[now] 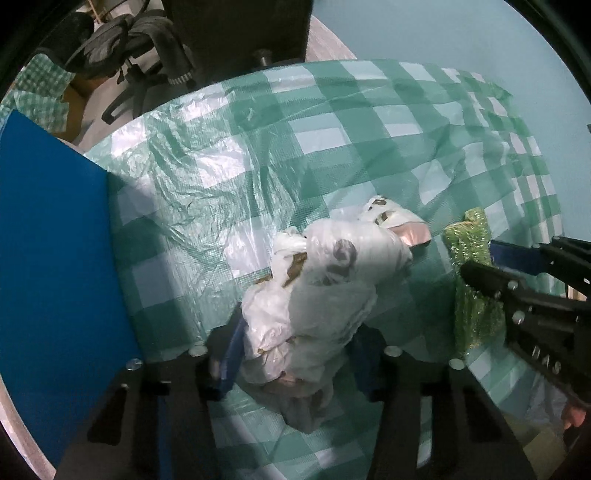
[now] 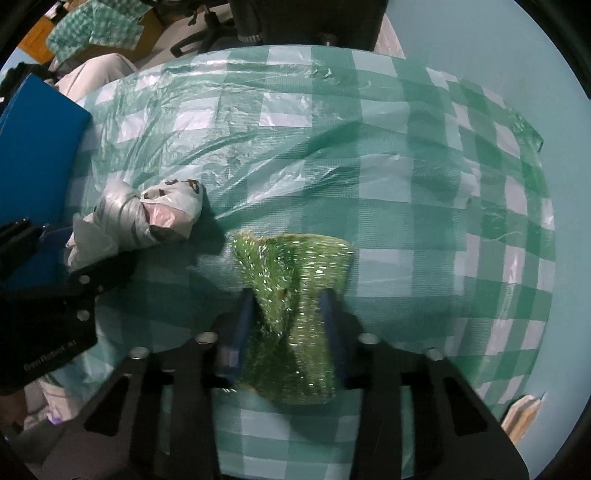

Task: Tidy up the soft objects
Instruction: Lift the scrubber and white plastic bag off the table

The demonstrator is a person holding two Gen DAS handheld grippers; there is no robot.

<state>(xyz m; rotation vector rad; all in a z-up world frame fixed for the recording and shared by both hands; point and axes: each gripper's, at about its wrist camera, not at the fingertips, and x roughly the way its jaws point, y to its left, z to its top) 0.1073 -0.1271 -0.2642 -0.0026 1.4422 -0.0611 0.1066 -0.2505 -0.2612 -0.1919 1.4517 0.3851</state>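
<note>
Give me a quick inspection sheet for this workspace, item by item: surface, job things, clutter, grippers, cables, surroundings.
Surface: table under a wrinkled green and white checked plastic cloth.
Job's things: white plastic bundle with dark patches; sparkly green cloth, pinched at its middle.
Clutter: blue board at the left edge of the table.
Grippers: left gripper shut on the white plastic bundle; right gripper shut on the sparkly green cloth. The two sit side by side.
Cables: nothing seen.
Surroundings: office chair beyond the far edge, more checked cloth on something behind it, pale blue wall to the right.
</note>
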